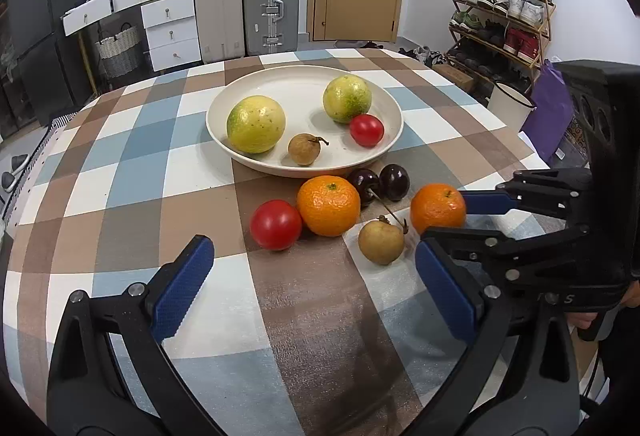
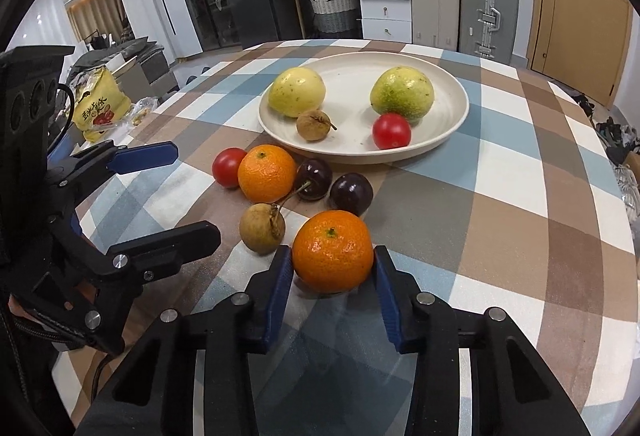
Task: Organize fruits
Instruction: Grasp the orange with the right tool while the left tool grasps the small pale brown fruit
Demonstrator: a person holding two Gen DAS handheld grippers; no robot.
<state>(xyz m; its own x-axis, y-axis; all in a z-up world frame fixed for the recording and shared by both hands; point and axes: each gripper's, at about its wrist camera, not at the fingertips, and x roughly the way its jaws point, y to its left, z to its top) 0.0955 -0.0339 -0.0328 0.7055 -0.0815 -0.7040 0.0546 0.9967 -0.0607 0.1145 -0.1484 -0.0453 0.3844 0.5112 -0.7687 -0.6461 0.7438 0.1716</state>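
Right gripper pinches the near orange on the table. Left gripper hangs wide open, empty, beside it.

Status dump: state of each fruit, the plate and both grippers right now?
Right gripper: shut on near orange, on the table.
Left gripper: open, holding nothing.
Far orange: on the table, free.
Near tomato: on the table.
Cherries: on the table, by the plate.
Near longan: on the table.
Plate: holds two guavas, a tomato, a longan.
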